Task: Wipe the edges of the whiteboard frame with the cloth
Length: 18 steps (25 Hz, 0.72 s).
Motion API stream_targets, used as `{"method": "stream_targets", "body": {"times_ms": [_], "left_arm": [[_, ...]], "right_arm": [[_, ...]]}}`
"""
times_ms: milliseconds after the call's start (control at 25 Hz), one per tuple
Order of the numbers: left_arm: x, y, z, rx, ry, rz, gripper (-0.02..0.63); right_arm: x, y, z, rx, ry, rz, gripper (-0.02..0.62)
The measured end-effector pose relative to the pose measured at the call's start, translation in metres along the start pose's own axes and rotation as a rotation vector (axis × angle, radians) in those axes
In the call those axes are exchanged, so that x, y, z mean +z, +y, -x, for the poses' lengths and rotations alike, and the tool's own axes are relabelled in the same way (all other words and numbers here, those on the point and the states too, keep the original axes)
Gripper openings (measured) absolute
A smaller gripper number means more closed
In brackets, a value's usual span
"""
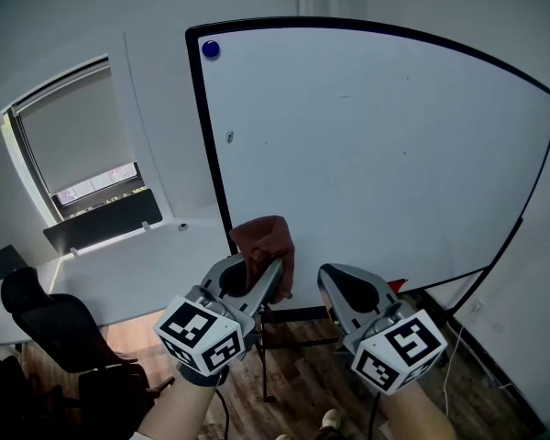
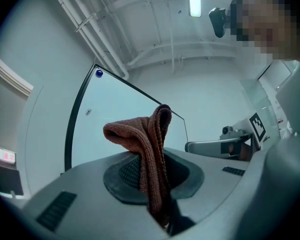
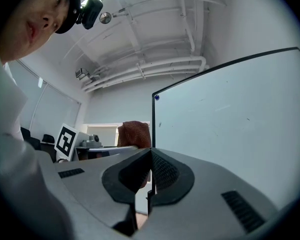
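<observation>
Filling most of the head view, the whiteboard (image 1: 376, 154) stands upright with a thin black frame (image 1: 212, 154) running round its white face. The surface looks mostly bare apart from a few small marks and a round blue magnet (image 1: 211, 49) in the upper left corner.

Below it, the two hand-held grippers are raised side by side near the board's lower left part. The left gripper (image 1: 257, 278) has its jaws pinched on a reddish-brown knitted cloth (image 1: 264, 241). The left gripper view shows the cloth (image 2: 150, 149) clamped between the pads, with a folded bunch sticking up past the tips. The right gripper (image 1: 335, 282) sits just beside it, jaws pressed together with nothing between them, as the right gripper view (image 3: 150, 176) confirms.

The cloth hangs in front of the frame's lower left stretch, yet the gripper views show open space between it and the board, so I judge it is not touching any edge. Nothing marks any part of the frame as cleaned. By my reading the cloth is in hand and ready, and the wiping of all the edges is yet to be done.
</observation>
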<state>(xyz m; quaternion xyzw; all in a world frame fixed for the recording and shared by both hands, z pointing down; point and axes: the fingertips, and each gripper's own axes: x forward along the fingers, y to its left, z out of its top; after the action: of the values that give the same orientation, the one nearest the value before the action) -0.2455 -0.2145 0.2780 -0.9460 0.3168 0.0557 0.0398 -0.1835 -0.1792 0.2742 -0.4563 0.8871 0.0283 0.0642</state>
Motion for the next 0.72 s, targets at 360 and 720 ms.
{"method": "stream_targets", "body": {"times_ms": [360,720], "left_arm": [[0.052,0.034,-0.052,0.147,-0.057,-0.117,0.066],[0.123,0.077,-0.065,0.321,-0.088,-0.251,0.066]], "right_arm": [[0.057,-0.041,-0.06,0.171,-0.064,0.086,0.003],[0.095,-0.06,-0.08,0.299,-0.109,0.126,0.003]]}}
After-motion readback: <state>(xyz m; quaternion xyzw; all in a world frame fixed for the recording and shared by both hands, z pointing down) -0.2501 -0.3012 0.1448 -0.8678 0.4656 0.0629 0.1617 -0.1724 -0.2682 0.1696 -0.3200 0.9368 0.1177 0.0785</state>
